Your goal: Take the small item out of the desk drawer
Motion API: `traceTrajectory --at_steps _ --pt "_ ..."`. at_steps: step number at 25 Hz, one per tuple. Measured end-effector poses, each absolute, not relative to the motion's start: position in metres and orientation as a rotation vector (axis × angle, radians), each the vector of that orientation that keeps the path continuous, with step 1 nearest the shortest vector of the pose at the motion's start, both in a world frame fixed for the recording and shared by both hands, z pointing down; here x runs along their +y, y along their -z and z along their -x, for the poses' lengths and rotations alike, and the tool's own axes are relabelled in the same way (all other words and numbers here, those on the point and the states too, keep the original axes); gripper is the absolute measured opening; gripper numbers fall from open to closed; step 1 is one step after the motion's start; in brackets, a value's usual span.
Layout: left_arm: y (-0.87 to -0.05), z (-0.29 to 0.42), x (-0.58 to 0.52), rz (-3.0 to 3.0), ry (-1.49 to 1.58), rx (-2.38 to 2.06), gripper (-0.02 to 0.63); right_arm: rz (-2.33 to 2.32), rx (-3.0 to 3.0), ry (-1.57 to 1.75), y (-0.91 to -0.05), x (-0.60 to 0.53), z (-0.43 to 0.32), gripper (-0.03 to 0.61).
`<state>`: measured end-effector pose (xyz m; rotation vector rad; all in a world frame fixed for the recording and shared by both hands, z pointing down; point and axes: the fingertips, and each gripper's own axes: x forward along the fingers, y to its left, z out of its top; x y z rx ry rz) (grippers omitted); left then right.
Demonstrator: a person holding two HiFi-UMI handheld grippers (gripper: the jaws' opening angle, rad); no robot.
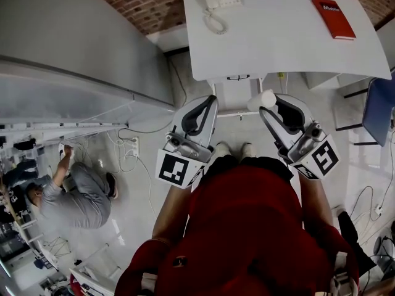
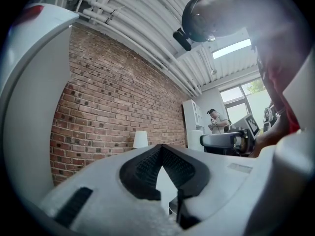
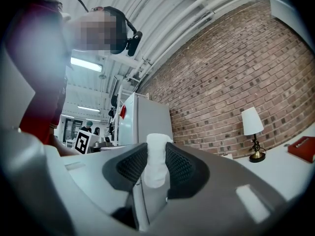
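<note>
My head view is bright and evenly lit; the white desk (image 1: pixel 265 42) is close to washing out, with only soft shadow beneath it. Straight lines bow hard toward the borders. Both gripper views darken to black at the corners, and the nearest parts are blurred. In the left gripper view, daylight flares from a window (image 2: pixel 236 95). In the right gripper view, a ceiling light (image 3: pixel 86 63) glows.

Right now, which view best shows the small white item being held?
The right gripper view: the small white item stands large, pinched between the right gripper's pads. The head view shows only a white blob at that gripper's tip; the left gripper view, at most a tiny distant shape.
</note>
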<state>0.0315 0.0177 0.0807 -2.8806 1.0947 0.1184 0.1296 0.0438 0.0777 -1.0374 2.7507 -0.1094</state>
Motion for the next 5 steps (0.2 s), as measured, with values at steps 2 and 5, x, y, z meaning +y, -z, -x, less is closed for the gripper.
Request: traceTrajectory --at_steps 2,5 --pt "-0.0789 -0.0298 0.0177 2.877 -0.13 1.097 0.0 1.037 2.754 0.11 -0.0773 0.0436 -0.1281 0.128" --pt "-0.0784 -0.0264 0.0176 2.882 -0.124 1.105 0.0 1.037 2.76 0.117 -0.0775 0.0433 -0.1244 0.128"
